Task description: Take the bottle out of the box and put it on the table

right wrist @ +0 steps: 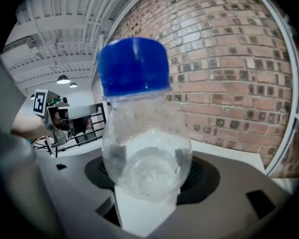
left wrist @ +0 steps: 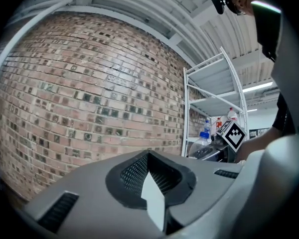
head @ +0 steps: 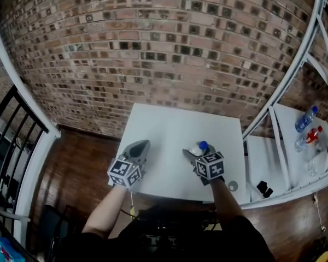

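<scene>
Right tongs (head: 195, 153): clamped on the bottle (right wrist: 144, 133), pads on its clear belly just under the blue cap (right wrist: 133, 66), tight enough not to drop it.
Left tongs (head: 140, 148): shut tight with nothing inside; held off to the left in the lower middle of the head view, likely just to stay out of the way.
Bottle place: in the right tongs, over the near right part of the white counter (head: 175, 121), lower middle of the head view; touching it or not, cannot tell.
Box: seen in no view; taking-out part judged done.
Step left: likely lowering the bottle, standing it cap up on the counter, then letting go.
Shelf (head: 295, 146): at the right edge of the head view, with other bottles on it; not part of this job.
</scene>
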`<state>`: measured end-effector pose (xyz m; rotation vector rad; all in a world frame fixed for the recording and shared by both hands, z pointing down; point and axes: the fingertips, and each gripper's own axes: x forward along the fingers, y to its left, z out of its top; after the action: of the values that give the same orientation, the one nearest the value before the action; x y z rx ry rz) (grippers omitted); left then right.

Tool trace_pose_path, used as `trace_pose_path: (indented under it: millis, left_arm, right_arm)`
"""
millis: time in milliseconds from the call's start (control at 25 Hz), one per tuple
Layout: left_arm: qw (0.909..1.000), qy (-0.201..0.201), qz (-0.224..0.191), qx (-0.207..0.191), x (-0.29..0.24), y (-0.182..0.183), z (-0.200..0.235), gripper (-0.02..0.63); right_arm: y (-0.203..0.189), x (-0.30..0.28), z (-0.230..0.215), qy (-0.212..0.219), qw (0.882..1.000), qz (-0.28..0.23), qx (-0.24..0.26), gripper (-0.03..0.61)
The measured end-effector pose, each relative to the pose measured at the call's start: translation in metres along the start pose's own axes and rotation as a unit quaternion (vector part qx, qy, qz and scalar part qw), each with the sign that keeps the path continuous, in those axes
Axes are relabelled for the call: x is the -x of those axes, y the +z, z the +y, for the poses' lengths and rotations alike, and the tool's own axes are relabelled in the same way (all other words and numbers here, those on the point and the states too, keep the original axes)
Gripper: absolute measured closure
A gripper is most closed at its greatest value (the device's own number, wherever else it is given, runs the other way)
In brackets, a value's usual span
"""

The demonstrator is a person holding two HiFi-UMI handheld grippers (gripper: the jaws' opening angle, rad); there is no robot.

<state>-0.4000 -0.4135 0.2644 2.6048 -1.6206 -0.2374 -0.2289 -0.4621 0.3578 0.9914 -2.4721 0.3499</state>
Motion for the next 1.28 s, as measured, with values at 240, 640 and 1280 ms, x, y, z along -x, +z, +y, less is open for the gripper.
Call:
trace_pose_path:
  millis: [240,640,1280]
  left_arm:
    - [0.9984,0.041,0.034,0.021,0.007,-0.031,0.019,0.611]
    - [0.9917,0.086,0.066,0.069,0.025,-0.07,0.033,0.611]
    - [0.9819,0.128,0.091,0.106,0.057,-0.109,0.06,0.611]
  right_arm:
    - [-0.032,-0.026,-0.001,0.01,0.999,0.041,0.013,0.265]
    - [-0.074,-0.061,-0.012,0.024,0.996,0.084,0.007,0.262]
    - [-0.078,-0.086,0.008,0.027,0.997,0.073,0.011,0.252]
